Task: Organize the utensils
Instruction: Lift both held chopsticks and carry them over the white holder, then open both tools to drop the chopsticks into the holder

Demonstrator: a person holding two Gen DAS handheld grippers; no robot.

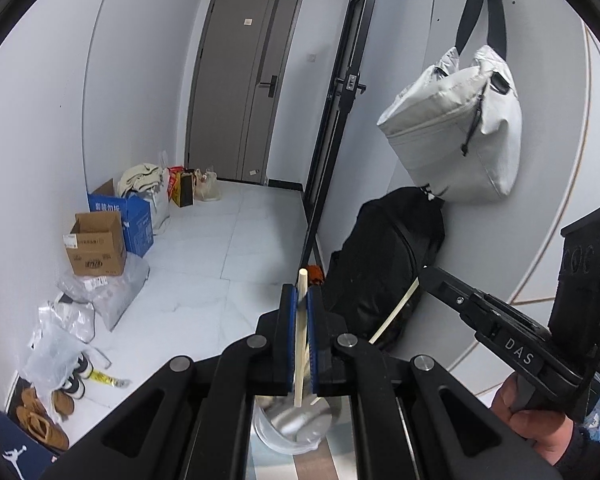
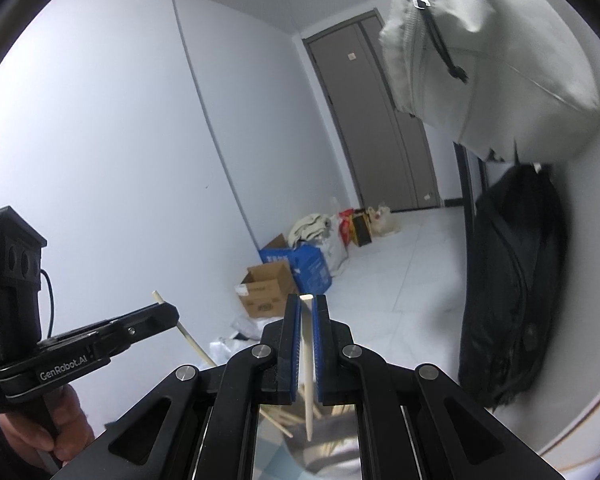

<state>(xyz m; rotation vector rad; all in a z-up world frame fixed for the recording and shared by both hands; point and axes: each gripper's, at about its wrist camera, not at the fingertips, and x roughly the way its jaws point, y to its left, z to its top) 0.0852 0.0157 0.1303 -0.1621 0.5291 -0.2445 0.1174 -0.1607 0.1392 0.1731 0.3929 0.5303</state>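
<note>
My left gripper (image 1: 301, 300) is clamped on a pale wooden chopstick (image 1: 301, 344), which stands nearly upright between the blue pads, its blunt end poking out above the fingertips at 12 o'clock. My right gripper (image 2: 307, 312) pinches a second chopstick (image 2: 308, 376) the same way; its tapered tip points down at 6 o'clock. Only the left view shows a clear plastic container (image 1: 292, 428) low at 6 o'clock, blurred, with something grey inside it that I cannot make out. Only the right view shows loose chopsticks (image 2: 278, 420) lying crossed below the jaws at 6 o'clock, on a surface I cannot read. Each view catches the other gripper from the side: the right one at 4 o'clock in the left view, the left one at 8 o'clock in the right view, each with a stick through its tips and a hand on its handle. Room: white tiled floor (image 1: 228, 248), grey door (image 1: 240, 88) at 12 o'clock, cardboard boxes (image 1: 96, 248) and bags along the wall at 9 o'clock, a pale bag (image 1: 452, 132) hanging at 2 o'clock above a black bag (image 1: 384, 264).
</note>
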